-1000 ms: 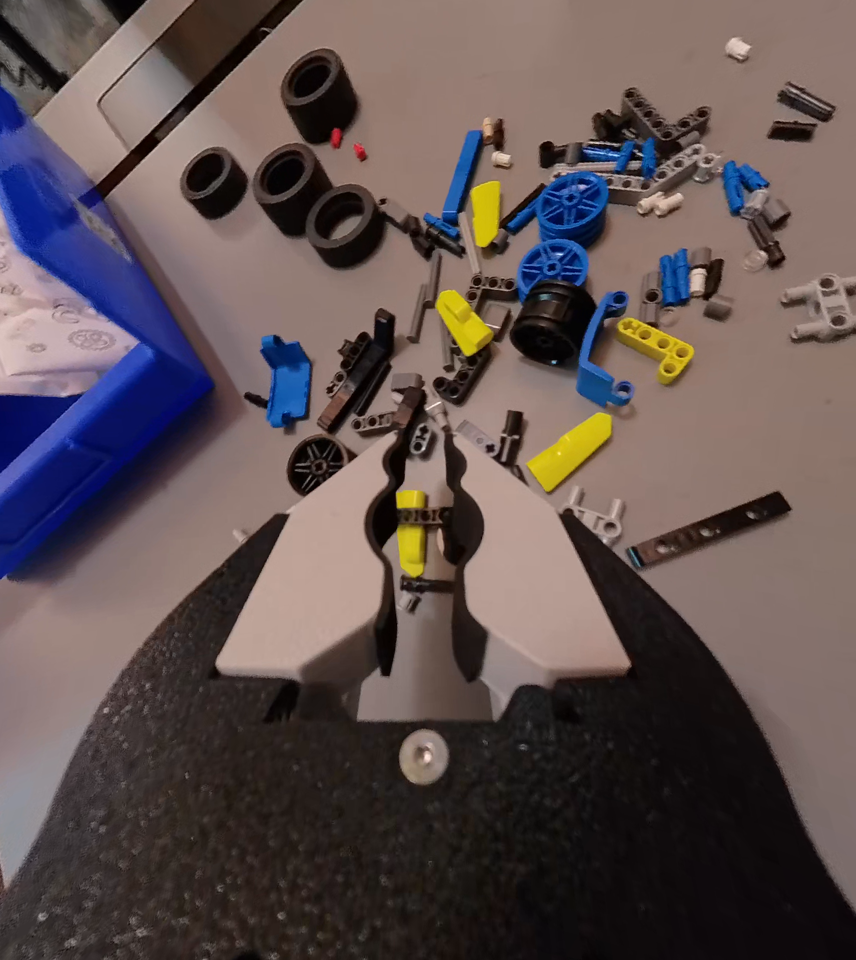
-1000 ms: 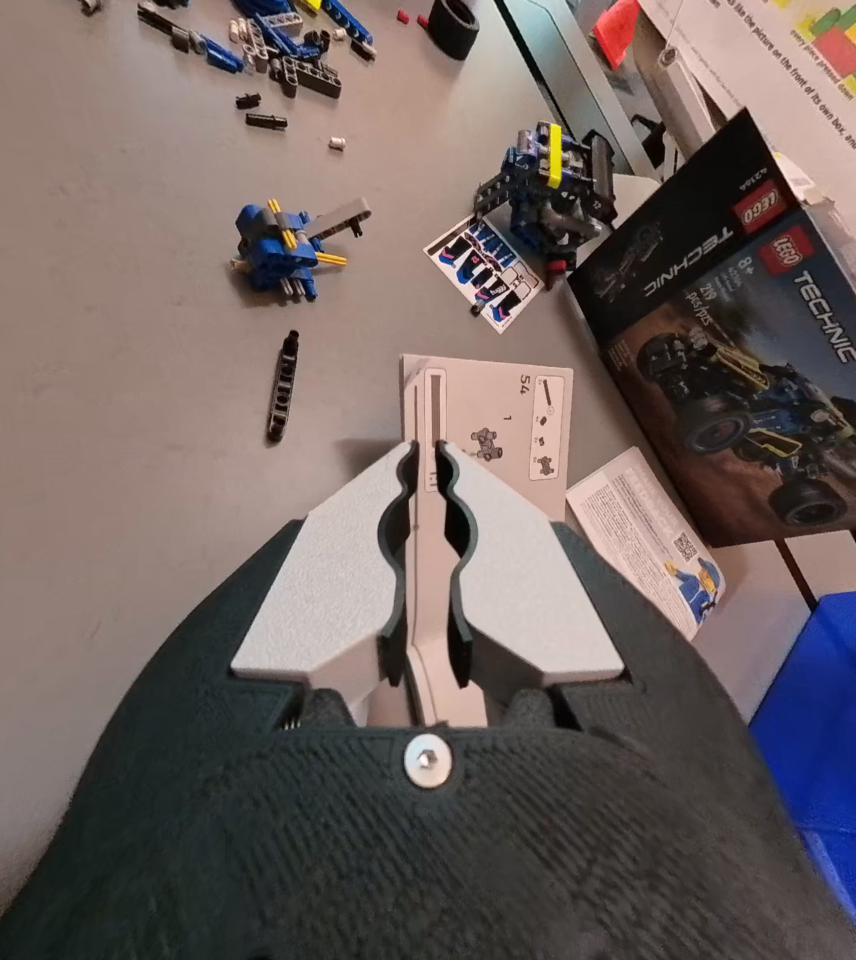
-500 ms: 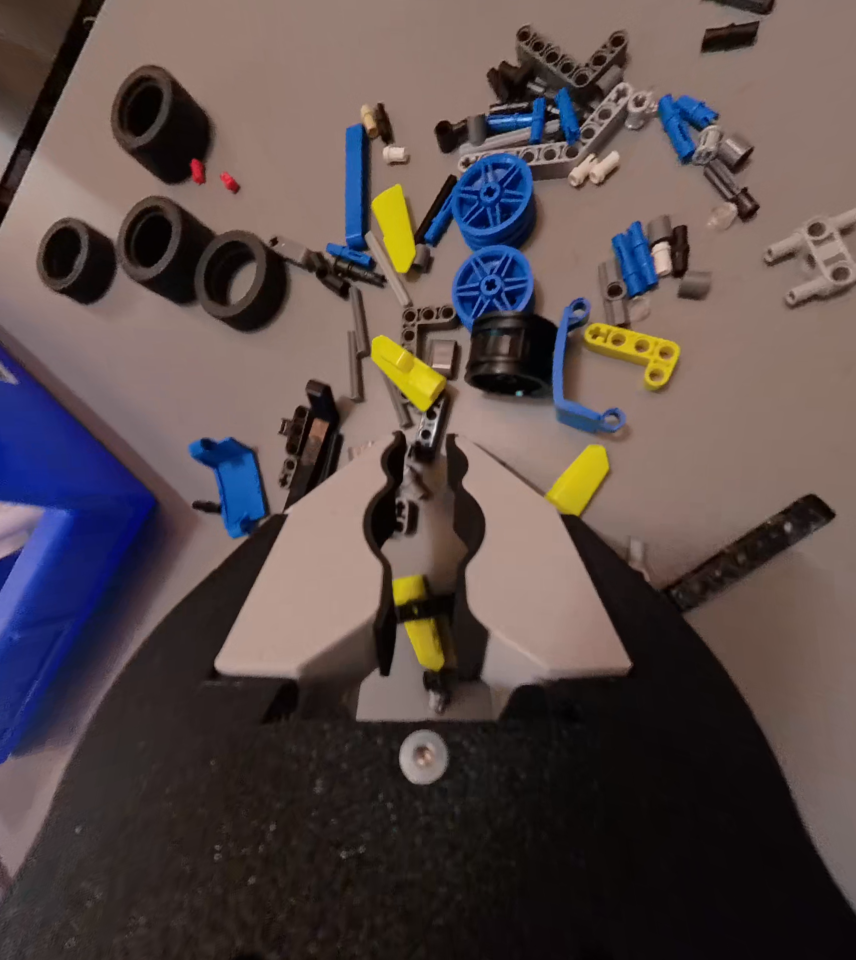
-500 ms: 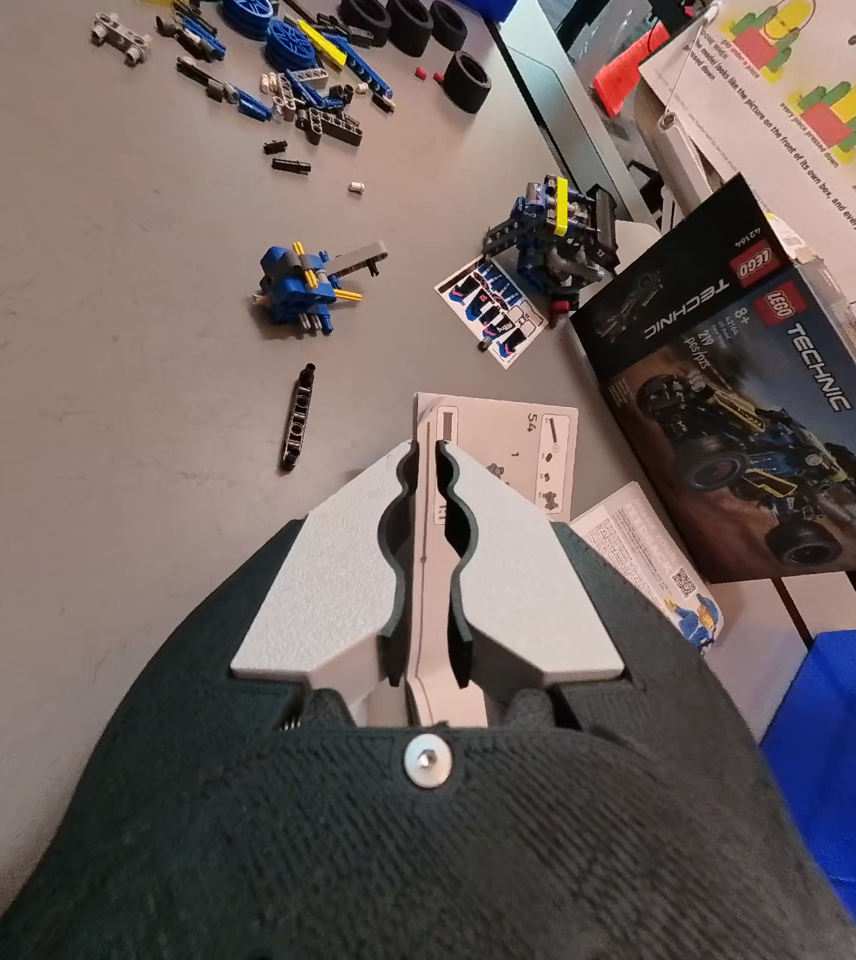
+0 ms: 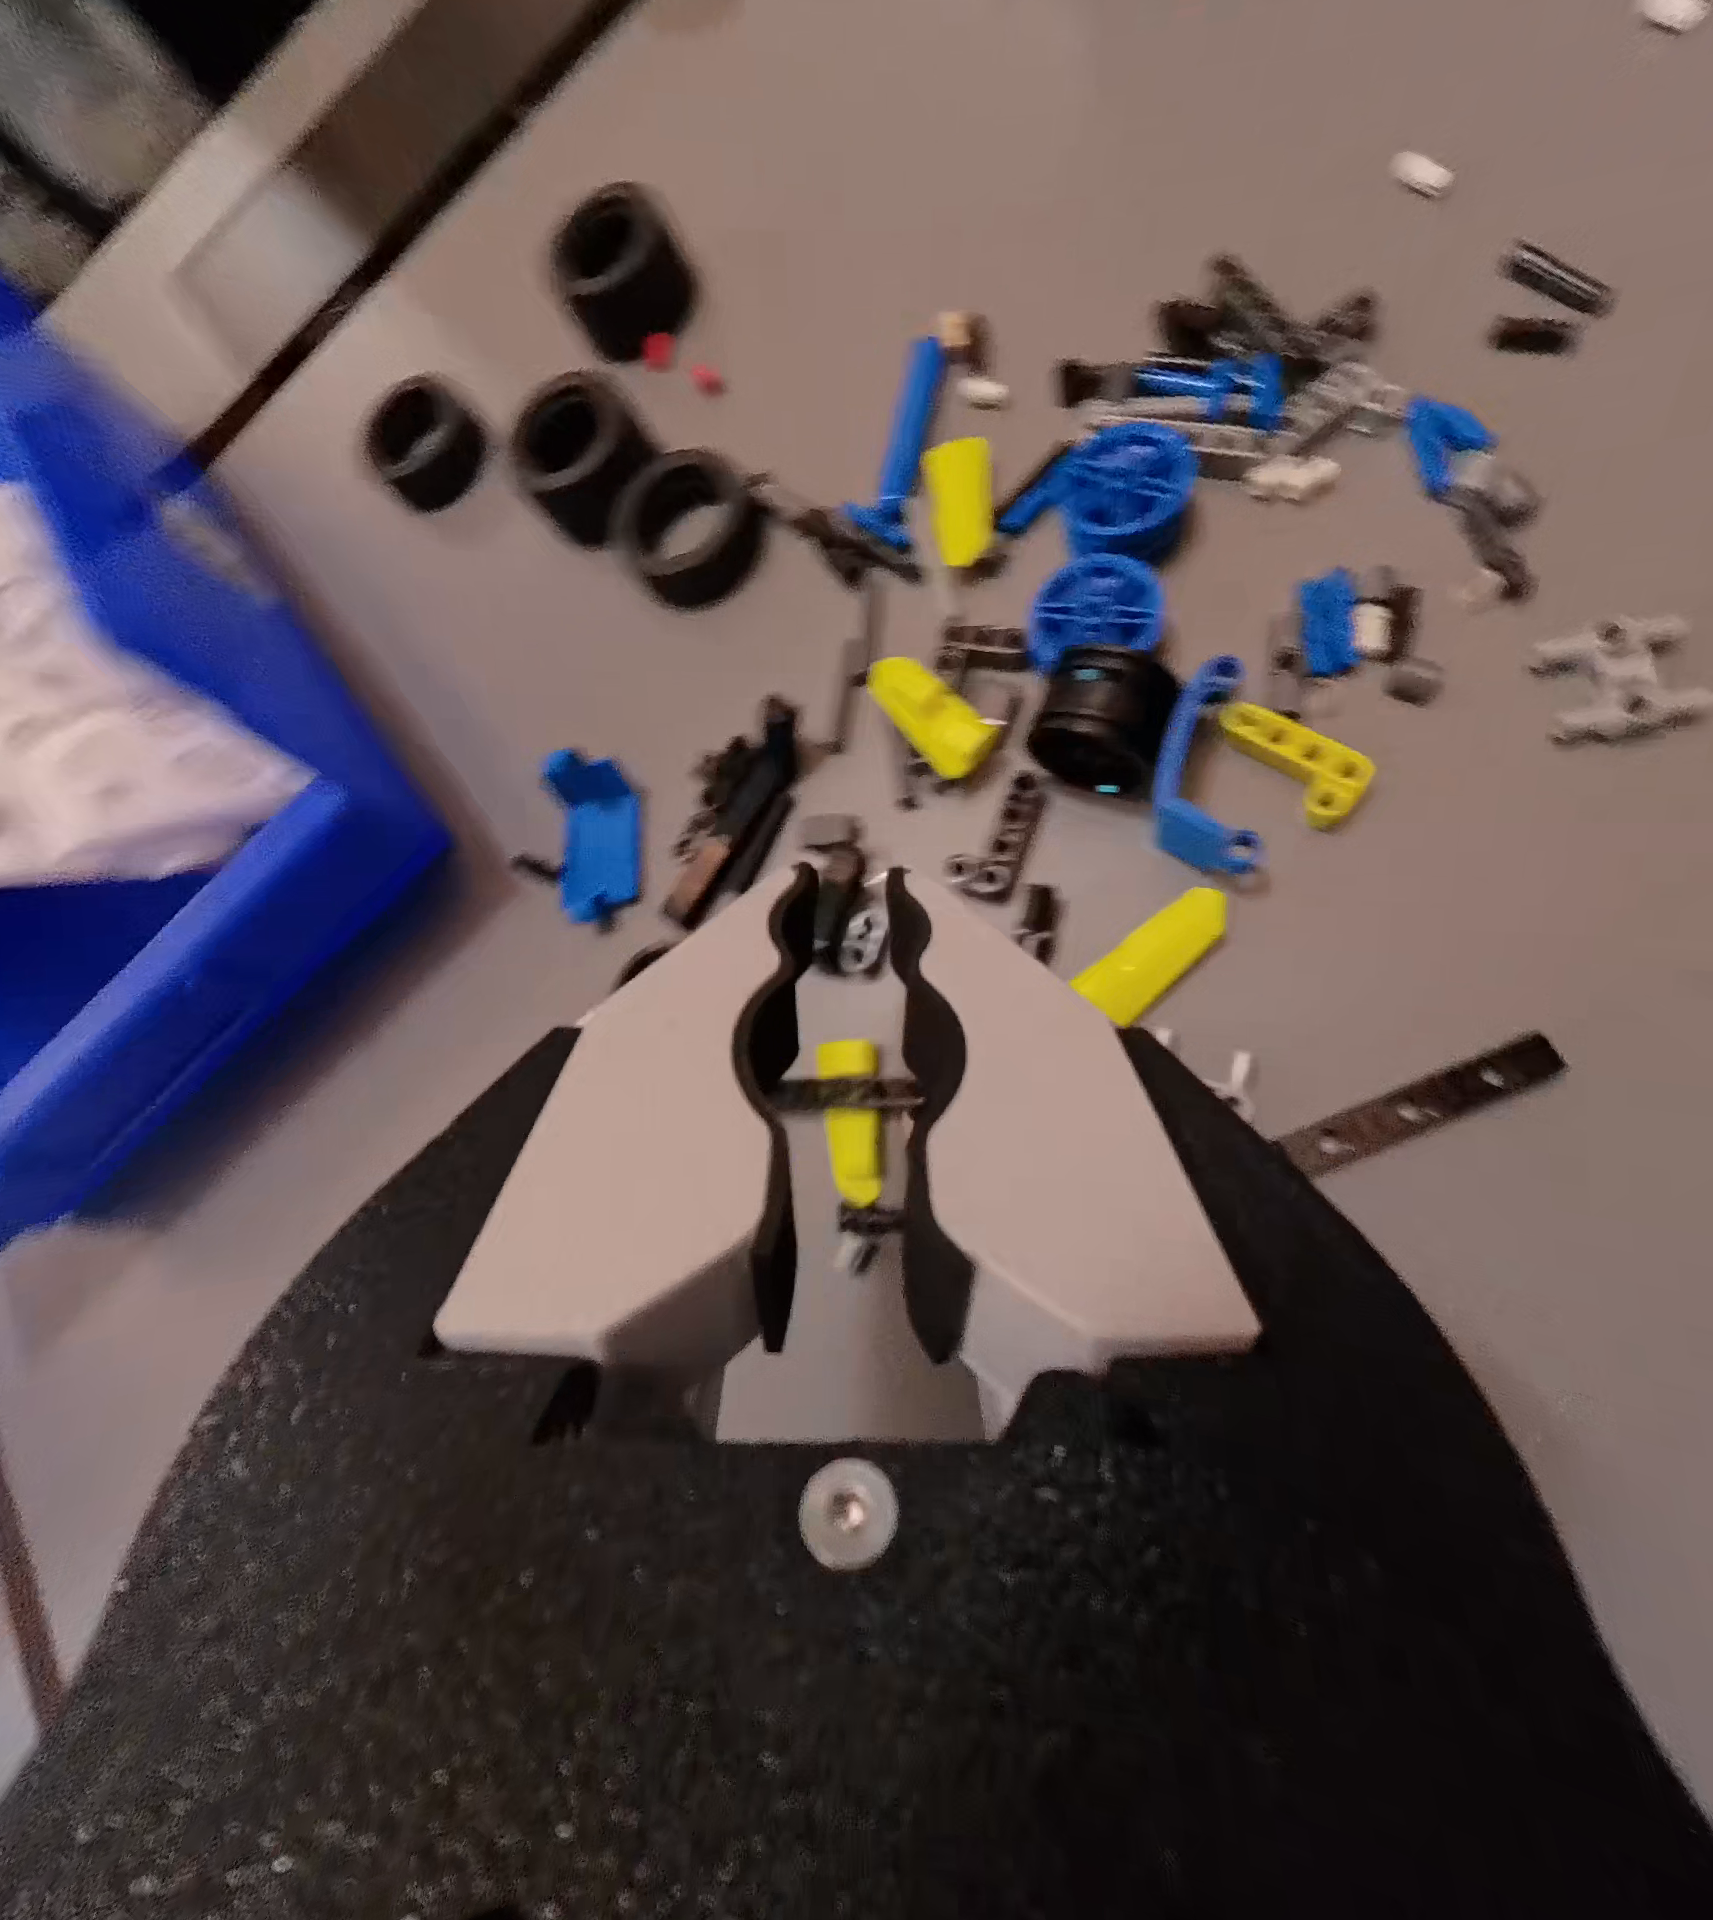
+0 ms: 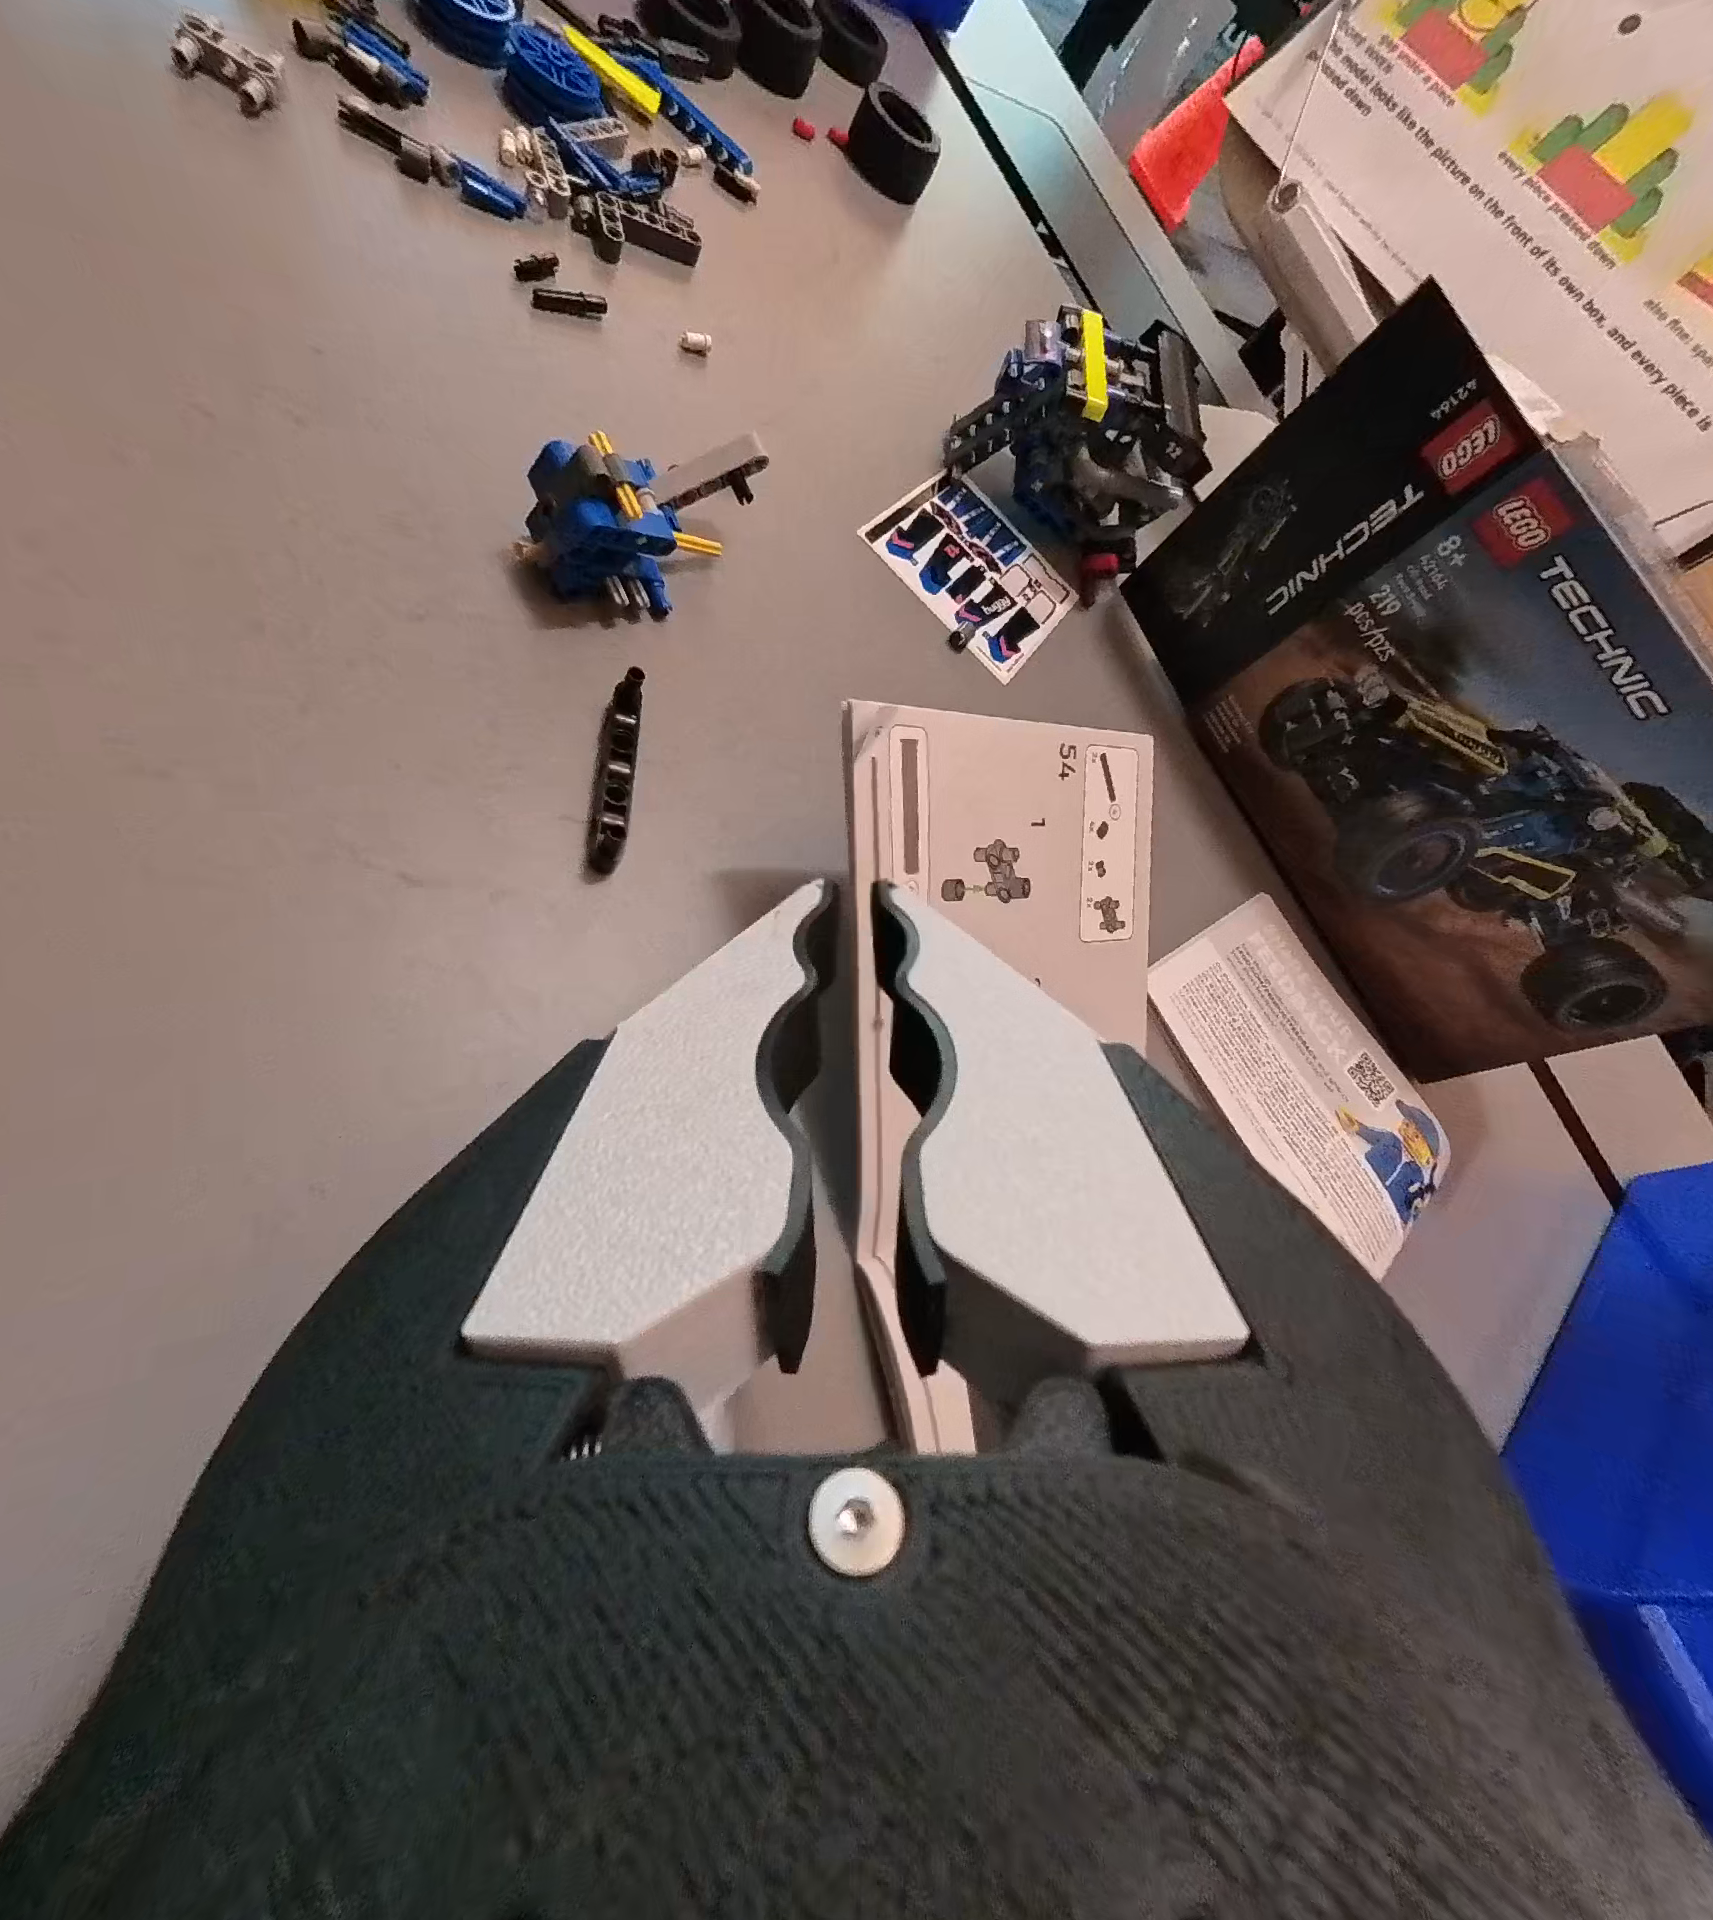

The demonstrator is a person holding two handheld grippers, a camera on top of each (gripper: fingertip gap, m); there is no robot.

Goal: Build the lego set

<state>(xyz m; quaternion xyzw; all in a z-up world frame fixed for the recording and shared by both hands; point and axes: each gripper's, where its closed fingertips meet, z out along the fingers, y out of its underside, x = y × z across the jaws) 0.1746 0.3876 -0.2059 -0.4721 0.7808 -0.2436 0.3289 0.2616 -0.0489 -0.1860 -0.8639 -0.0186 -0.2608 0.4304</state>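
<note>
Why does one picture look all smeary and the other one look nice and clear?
Left wrist view: motion blur smears the blue bin, tires and loose pieces, though the left gripper stays fairly sharp. Right wrist view: crisp, with the right gripper, instruction booklet and box clear; the wide lens bends the table edge.

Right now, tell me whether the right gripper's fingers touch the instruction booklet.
Touching. The right wrist view shows the fingers closed on the instruction booklet, whose edge runs between them.
</note>
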